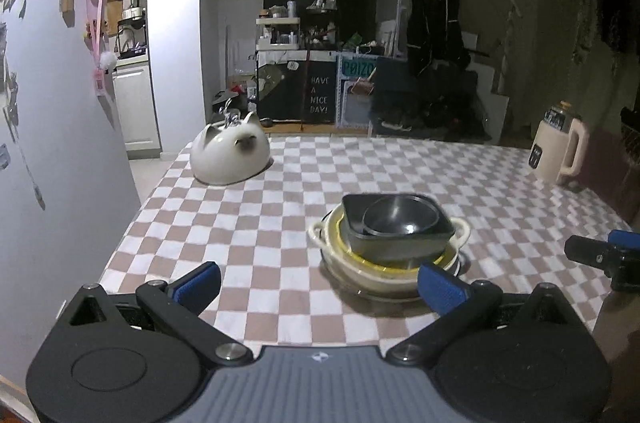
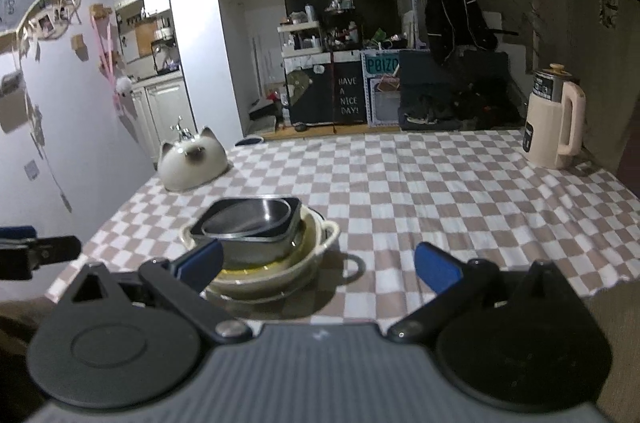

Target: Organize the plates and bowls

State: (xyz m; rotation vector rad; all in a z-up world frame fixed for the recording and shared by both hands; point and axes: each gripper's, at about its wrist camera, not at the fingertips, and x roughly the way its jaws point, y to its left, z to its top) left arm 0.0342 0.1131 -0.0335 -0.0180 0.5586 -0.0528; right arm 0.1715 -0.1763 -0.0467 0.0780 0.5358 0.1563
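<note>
On the cloth (image 1: 260,223) — stacked bowls (image 1: 394,235), upright, seemingly tilted.

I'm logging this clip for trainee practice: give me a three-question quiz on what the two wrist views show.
1. True or false: the left gripper holds a dish.
2. What sits innermost in the stack?
A. round metal bowl
B. cat-shaped bowl
C. jug
3. Fill in: the cat-shaped bowl lies ____ on the checkered tablecloth.

Key:
1. False; both it and the right gripper are open and hold nothing.
2. A; the round metal bowl sits in a dark square dish, above the cream handled dish.
3. upside down.
</note>
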